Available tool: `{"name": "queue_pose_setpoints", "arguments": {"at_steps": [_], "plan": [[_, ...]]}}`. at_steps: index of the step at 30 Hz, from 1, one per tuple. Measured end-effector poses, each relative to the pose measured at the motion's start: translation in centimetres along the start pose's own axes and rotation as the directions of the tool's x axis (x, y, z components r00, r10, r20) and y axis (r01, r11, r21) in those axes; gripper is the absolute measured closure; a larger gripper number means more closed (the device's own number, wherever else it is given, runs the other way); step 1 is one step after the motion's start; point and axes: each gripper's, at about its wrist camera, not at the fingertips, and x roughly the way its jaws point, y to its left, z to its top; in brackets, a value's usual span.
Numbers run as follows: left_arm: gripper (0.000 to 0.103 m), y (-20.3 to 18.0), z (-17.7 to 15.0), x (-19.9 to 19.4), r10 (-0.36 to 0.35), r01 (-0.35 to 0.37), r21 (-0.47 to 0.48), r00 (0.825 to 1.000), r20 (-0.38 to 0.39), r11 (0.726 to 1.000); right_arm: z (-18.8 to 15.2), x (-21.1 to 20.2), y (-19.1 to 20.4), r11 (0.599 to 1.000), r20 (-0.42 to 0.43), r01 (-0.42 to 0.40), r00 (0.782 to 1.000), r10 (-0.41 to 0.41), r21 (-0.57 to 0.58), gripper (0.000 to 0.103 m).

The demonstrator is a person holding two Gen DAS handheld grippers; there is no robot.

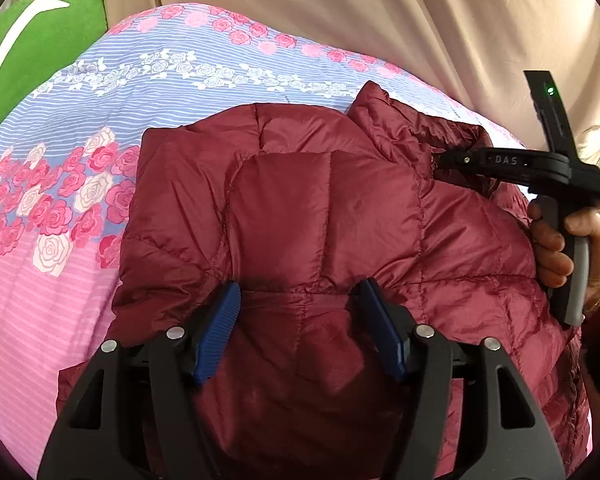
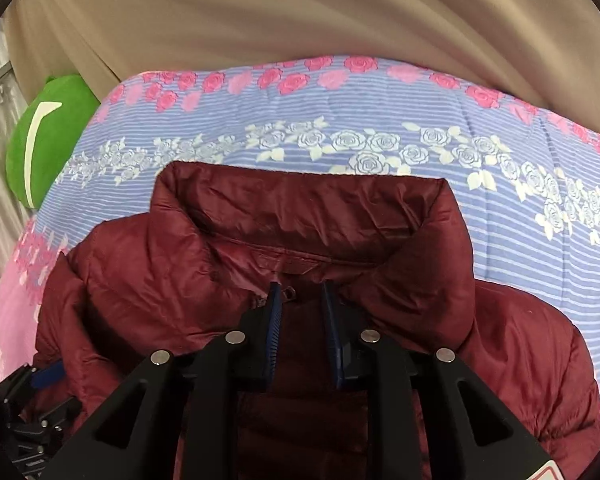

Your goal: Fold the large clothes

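A maroon puffer jacket [image 1: 324, 208] lies on a floral bedsheet [image 1: 60, 240], with one part folded over its middle. My left gripper [image 1: 299, 286] stands open low over the jacket's near part. Its blue pads [image 1: 220, 328] are wide apart with a bulge of fabric between them, not pinched. A hand [image 1: 556, 248] holds my right gripper [image 1: 440, 162] at the jacket's collar. In the right wrist view the collar [image 2: 300, 208] stands up and the right gripper [image 2: 300, 290] hovers at the zipper top. Its jaws are narrowly apart with nothing clamped. The left gripper [image 2: 46, 374] shows at the bottom left.
A green plush cushion [image 1: 40, 48] [image 2: 48, 136] lies at the far left corner of the bed. Beige draped fabric [image 1: 380, 20] [image 2: 300, 12] hangs behind the bed's far edge. Bare floral bedsheet [image 2: 380, 120] shows beyond the collar and to the jacket's left.
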Motion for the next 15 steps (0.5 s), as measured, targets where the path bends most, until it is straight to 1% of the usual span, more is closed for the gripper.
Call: {"name": "queue_pose_setpoints", "arguments": {"at_steps": [2,4,6,7,8,9,10,11,12,13,14,15], "plan": [[0.04,0.0,0.0,0.0,-0.003,0.003,0.004,1.0,0.0,1.0,-0.1,0.5,0.1,1.0,-0.011,-0.005,1.0,0.005,-0.018,0.07],[0.04,-0.1,0.0,0.0,-0.002,0.002,0.004,1.0,0.001,1.0,-0.2,0.8,1.0,0.998,-0.013,0.001,1.0,-0.002,-0.064,0.063],[0.04,0.0,0.2,-0.4,0.005,-0.005,0.001,1.0,0.004,1.0,-0.3,1.3,1.8,0.993,-0.012,0.03,0.999,-0.031,-0.111,0.062],[0.04,0.0,0.9,-0.7,-0.003,0.003,-0.004,1.0,-0.006,1.0,-0.3,1.4,2.1,0.991,-0.013,0.04,0.999,-0.042,-0.128,0.061],[0.04,0.0,1.7,-1.1,-0.03,0.03,-0.011,0.999,-0.01,0.999,-0.3,1.6,2.3,0.989,-0.015,0.043,0.999,-0.046,-0.14,0.064],[0.04,-0.2,3.2,-1.8,-0.078,0.078,-0.019,0.997,-0.002,0.997,-0.3,1.8,2.3,0.988,-0.016,0.047,0.999,-0.05,-0.15,0.065],[0.04,-0.6,5.0,-2.4,-0.109,0.11,-0.019,0.994,0.018,0.994,-0.3,1.7,2.3,0.987,-0.013,0.044,0.999,-0.046,-0.154,0.067],[0.04,-0.9,6.1,-2.7,-0.117,0.118,-0.011,0.993,0.028,0.993,-0.4,1.6,2.2,0.987,-0.008,0.035,0.999,-0.037,-0.157,0.069],[0.04,-1.9,8.4,-2.6,-0.13,0.13,0.009,0.991,0.027,0.992,-0.4,1.6,2.2,0.987,-0.006,0.028,1.0,-0.029,-0.16,0.069],[0.04,-2.2,9.6,-2.1,-0.135,0.135,0.018,0.991,0.023,0.991,-0.5,1.5,2.2,0.986,-0.004,0.022,1.0,-0.023,-0.166,0.07],[0.04,-2.6,10.8,-1.2,-0.129,0.129,0.018,0.992,0.016,0.992,-0.5,1.3,2.2,0.985,0.001,0.015,1.0,-0.015,-0.174,0.071],[0.04,-3.0,12.4,0.9,-0.116,0.116,0.008,0.993,-0.014,0.993,-0.7,1.1,2.3,0.983,0.006,0.004,1.0,-0.003,-0.186,0.071]]}}
